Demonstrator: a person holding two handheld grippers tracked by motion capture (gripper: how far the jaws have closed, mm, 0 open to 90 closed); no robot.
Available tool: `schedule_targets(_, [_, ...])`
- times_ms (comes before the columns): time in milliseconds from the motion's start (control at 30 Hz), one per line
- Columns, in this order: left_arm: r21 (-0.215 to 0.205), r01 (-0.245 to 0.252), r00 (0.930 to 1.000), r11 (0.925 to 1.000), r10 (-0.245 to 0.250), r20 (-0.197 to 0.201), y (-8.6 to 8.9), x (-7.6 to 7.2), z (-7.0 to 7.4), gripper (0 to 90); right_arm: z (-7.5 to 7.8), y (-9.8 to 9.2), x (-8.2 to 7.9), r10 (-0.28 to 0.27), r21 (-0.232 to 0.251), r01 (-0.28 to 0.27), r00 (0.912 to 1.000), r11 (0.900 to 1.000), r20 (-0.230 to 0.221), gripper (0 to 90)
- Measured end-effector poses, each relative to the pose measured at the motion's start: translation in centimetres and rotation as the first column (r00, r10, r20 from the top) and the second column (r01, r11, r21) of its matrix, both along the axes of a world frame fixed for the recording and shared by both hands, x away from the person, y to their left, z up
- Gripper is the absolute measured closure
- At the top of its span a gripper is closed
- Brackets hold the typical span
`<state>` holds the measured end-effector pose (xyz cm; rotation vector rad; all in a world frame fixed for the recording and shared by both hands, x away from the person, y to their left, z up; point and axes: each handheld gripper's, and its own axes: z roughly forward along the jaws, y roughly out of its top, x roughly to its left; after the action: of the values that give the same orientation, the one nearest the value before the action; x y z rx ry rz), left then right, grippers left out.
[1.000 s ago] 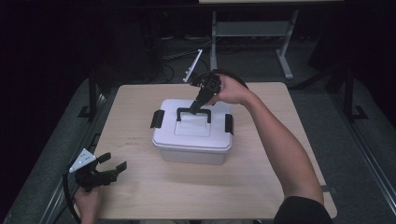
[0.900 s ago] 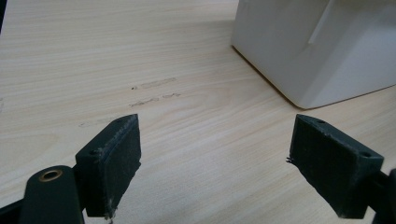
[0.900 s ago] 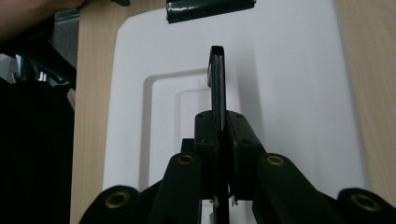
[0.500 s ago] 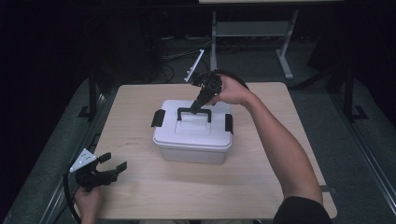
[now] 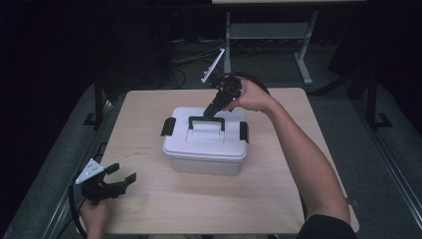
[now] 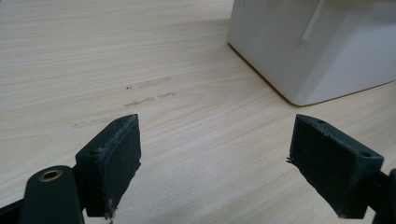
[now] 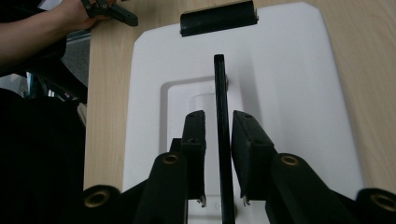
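Two grippers are working at a pale wooden surface (image 5: 149, 119), where a white storage box (image 5: 206, 149) is sitting at the centre of the high view, its lid on and a black latch at each end. The right gripper (image 5: 211, 110), reaching in from the right of the frame, is poised over the box's raised black handle (image 5: 205, 121). In the right gripper view the handle (image 7: 222, 140) is standing edge-on between the jaws, which have just been opening; narrow gaps are showing on both sides, so the pads are no longer pressing on the bar and nothing is being held. The left gripper (image 5: 118, 178) is waiting at the lower left of the high view, well apart from the box, its jaws spread wide and empty above bare wood, as the left gripper view is confirming with the box wall (image 6: 317, 46) filling its upper right corner.

Judging by this, the handle is being let go, seemingly after a carry or a placement. Next, the right gripper is likely needing to draw clear of the handle without snagging it, perhaps before the latches (image 5: 168, 127) are tackled.
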<state>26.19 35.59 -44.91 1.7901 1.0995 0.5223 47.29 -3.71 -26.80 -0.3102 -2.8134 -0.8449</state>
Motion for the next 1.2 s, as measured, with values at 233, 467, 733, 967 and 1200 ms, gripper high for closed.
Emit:
schedule_targets(233, [0.003,0.004,1.0,1.0,-0.004,0.001,-0.1,-0.1,-0.1,15.9,0.3,-0.8,-0.2,-0.026,0.005,0.026,0.9997,1.0,0.003,72.2])
schedule_targets(467, [0.002,0.007,1.0,1.0,-0.007,0.004,-0.3,-0.1,0.0,15.8,0.6,-1.9,-0.8,-0.039,0.015,0.038,0.9991,0.999,0.018,70.9])
schedule_targets(733, [0.007,0.003,1.0,1.0,-0.003,0.004,-0.2,-0.2,0.0,15.9,0.6,-2.7,-1.5,-0.053,0.016,0.053,0.9984,0.998,0.02,68.7])
schedule_targets(967, [0.004,0.004,1.0,1.0,-0.004,0.0,-0.3,-0.2,0.0,15.9,0.5,-3.7,-1.8,-0.07,0.017,0.07,0.9973,0.997,0.022,67.1])
schedule_targets(1200, [0.006,0.002,1.0,1.0,-0.002,0.001,-0.2,-0.3,0.0,15.8,0.6,-4.7,-2.3,-0.088,0.015,0.087,0.9958,0.996,0.026,65.0])
